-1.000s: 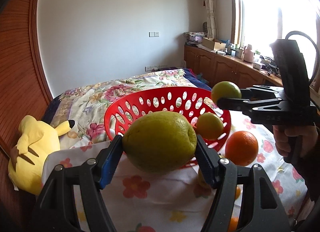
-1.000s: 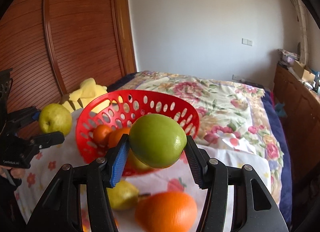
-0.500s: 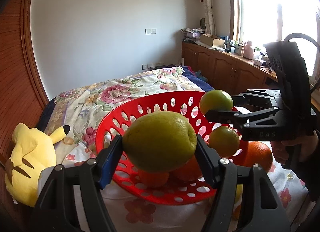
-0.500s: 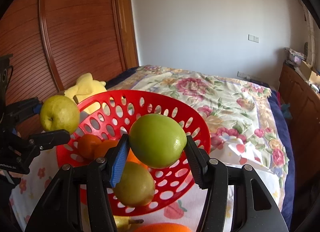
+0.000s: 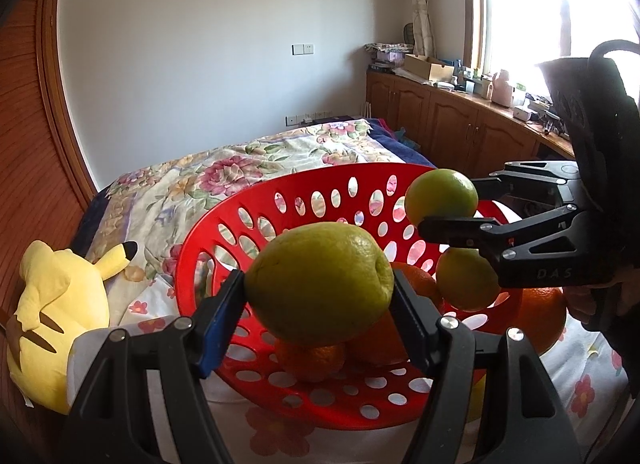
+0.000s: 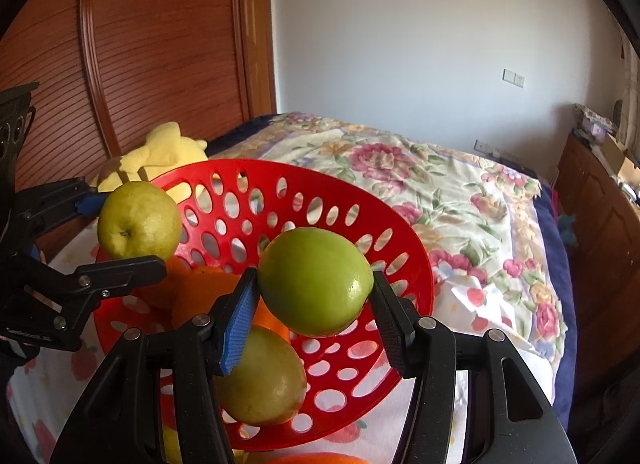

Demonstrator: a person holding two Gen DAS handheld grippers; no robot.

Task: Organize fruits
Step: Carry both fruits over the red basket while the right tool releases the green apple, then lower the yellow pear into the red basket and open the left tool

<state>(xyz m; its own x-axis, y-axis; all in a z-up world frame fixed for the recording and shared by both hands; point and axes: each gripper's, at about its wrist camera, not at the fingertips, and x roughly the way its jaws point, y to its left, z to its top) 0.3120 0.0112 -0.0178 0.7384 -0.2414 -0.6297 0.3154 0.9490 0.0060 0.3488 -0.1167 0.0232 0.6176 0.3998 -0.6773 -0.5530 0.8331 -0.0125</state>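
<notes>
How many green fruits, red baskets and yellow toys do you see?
Green fruits: 3
Red basket: 1
Yellow toy: 1
Total: 5

Oranges (image 5: 316, 356) crowd basket (image 5: 248, 204) floor; far side open

Glossy red plastic basket (image 5: 280, 200) gleamed; the held lemon (image 5: 320, 284) looked dimpled and matt, the lime (image 6: 316, 280) smooth and shiny, over a soft printed cloth (image 6: 460, 192).
</notes>
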